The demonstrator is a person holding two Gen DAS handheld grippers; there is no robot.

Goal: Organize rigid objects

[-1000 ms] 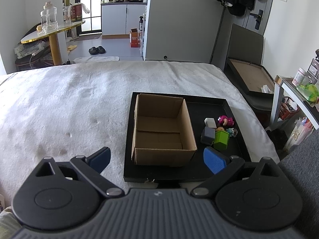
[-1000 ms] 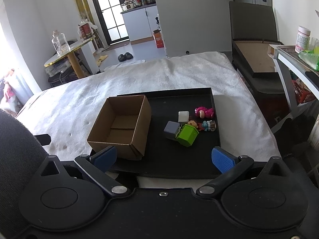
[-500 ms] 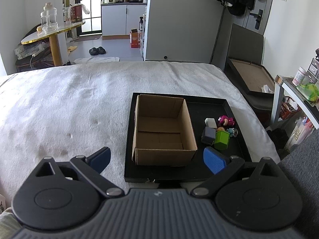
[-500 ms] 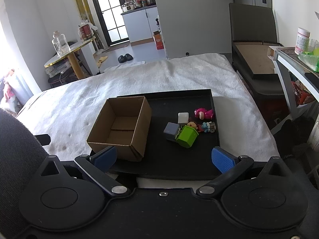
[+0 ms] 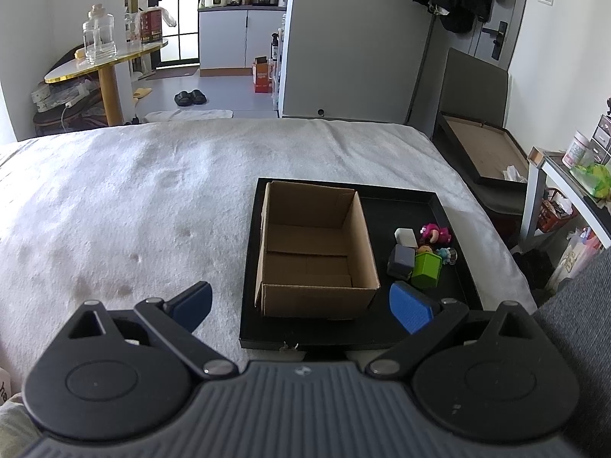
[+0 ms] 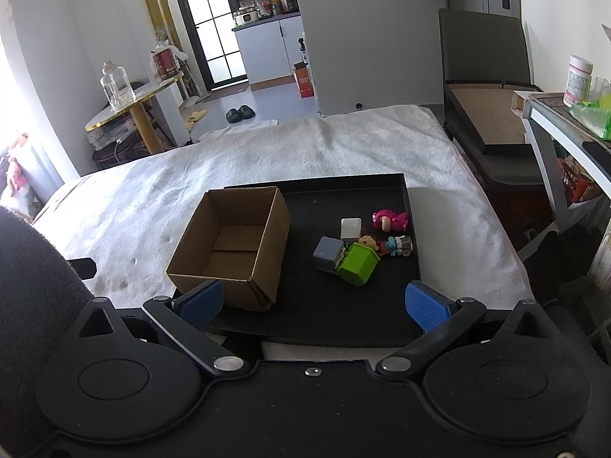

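While both grippers hang back from the tray [image 6: 412, 225], nothing is held: the left gripper [image 5: 301, 301] and the right gripper [image 6: 313, 305] each stand with jaws spread wide and empty. The toys form a tight cluster on the tray's right side: green block [image 6: 359, 263], grey block [image 6: 328, 253], white cube [image 6: 350, 228], pink figure [image 6: 391, 220] and smaller figures [image 6: 397, 245]. The box [image 6: 233, 244] stands open and empty on the tray's left.

Risk: the green and grey blocks touch, so a wide grasp may catch both or scatter the figures. The box's near wall stands between the left gripper and the toys. The tray rests on soft bedding [image 5: 133, 206]; heavy pressure may tilt it.
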